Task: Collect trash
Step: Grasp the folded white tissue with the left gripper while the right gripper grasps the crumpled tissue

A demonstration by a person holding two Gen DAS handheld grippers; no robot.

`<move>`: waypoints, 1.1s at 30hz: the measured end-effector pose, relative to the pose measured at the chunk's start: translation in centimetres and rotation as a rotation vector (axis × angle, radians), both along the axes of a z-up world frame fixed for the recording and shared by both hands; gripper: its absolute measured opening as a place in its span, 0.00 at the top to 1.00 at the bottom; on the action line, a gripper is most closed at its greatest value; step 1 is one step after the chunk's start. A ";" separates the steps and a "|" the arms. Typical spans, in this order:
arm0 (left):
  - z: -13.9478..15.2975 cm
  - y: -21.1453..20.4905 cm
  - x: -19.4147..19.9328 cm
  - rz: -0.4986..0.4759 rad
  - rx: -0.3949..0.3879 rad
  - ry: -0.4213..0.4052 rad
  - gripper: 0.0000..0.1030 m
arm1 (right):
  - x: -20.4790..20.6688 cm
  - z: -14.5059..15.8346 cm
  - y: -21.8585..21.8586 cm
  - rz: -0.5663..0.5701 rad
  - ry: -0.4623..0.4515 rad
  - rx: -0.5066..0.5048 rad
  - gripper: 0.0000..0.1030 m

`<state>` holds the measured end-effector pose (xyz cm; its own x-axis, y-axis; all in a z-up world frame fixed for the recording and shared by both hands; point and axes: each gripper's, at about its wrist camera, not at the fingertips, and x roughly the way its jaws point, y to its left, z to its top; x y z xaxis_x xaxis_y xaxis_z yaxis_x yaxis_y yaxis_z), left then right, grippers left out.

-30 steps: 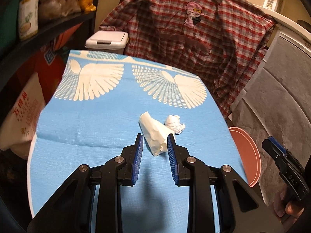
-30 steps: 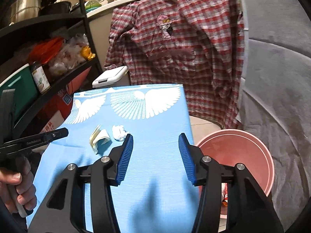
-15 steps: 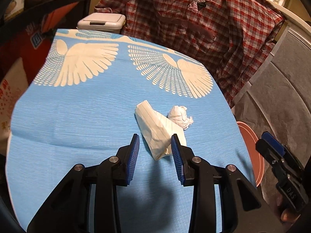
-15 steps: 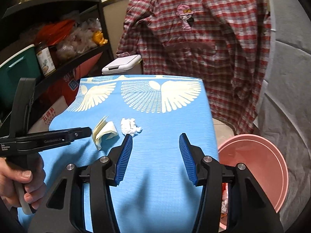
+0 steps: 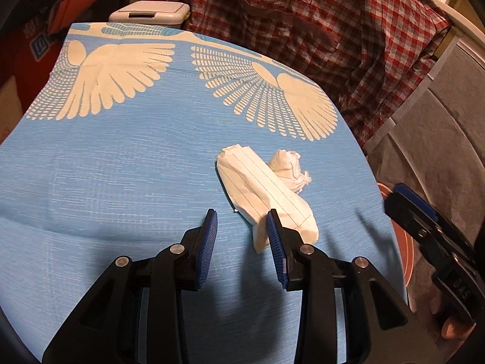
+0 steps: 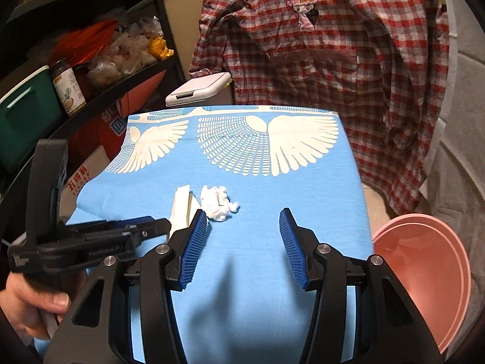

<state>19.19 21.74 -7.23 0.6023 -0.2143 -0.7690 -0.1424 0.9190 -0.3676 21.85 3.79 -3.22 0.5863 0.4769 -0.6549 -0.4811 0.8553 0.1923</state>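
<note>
Closing now risks a miss: my left gripper [image 5: 241, 223], partly open and empty, has the folded paper [image 5: 263, 194] off its right finger, crumpled tissue [image 5: 289, 166] just beyond on the desk [image 5: 121, 166].

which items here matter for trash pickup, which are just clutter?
Job:
folded lined paper scrap
crumpled white tissue wad
pink plastic basin

Clutter:
red plaid shirt
white lidded bin
labelled jar on the shelf

Folded paper [image 5: 263, 194] lies left of crumpled tissue [image 5: 289, 166]
</note>
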 end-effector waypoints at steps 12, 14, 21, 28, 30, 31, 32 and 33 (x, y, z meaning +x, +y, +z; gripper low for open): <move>1.7 -0.5 0.6 0.059 -0.055 -0.069 0.51 | 2.6 -0.8 0.1 -0.022 0.028 0.014 0.51; 0.9 -1.1 1.1 0.046 -0.028 -0.028 0.51 | 2.7 -1.0 0.4 -0.012 0.034 0.010 0.51; -0.4 0.1 1.0 0.112 0.040 0.041 0.63 | 3.5 -1.6 2.7 0.033 0.045 -0.005 0.51; -0.3 3.0 -0.1 0.197 0.070 0.038 0.64 | 4.9 -3.4 6.2 0.086 0.093 -0.044 0.51; -0.2 3.5 -0.1 0.209 0.069 0.040 0.64 | 5.2 -3.9 6.9 0.089 0.107 -0.063 0.51; -0.3 3.8 -0.2 0.211 0.065 0.042 0.64 | 5.3 -4.2 7.1 0.088 0.112 -0.071 0.51; -0.3 3.9 -0.3 0.212 0.066 0.043 0.64 | 5.5 -4.5 7.3 0.084 0.121 -0.085 0.51; -0.3 4.0 -0.3 0.212 0.067 0.042 0.64 | 5.6 -4.7 7.4 0.079 0.130 -0.093 0.52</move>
